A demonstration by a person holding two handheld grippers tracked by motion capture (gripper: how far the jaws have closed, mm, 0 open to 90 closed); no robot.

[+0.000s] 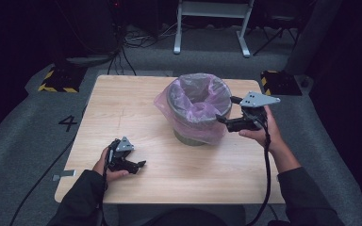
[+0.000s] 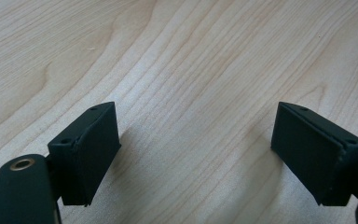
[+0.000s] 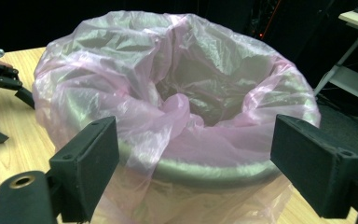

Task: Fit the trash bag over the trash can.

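Nearest the person, the left hand-held gripper (image 1: pixel 131 165) rests low on the wooden surface (image 1: pixel 122 108), close to its near left edge. Its jaws stand wide apart with bare wood grain between them; it holds nothing.

Farther in, to the right, the right hand-held gripper (image 1: pixel 227 121) is raised beside the bin (image 1: pixel 198 110) and points at its right flank. In the right gripper view the jaws stand wide apart, one on each side of the near rim, and no plastic lies between the pads. From the high view the tips appear to sit just beside the hanging plastic, though contact cannot be confirmed at that size.

The bin stands upright at the middle of the surface, toward the far edge. A pink bag (image 3: pixel 168 116) lines it: the film is folded over the rim, drapes loosely down the outside wall, and bunches into a crumpled fold inside the opening.

Step in hand, as judged: approach to the bag's edge, grasp not yet made. The next move calls for bringing the right jaws over a fold of film at the rim and closing on plastic alone, clear of the hard rim. The left hand-held gripper is well apart from the bin and would need to come in to steady it.

Beyond the surface lie grey floor, cables and a white frame (image 1: pixel 212 23).
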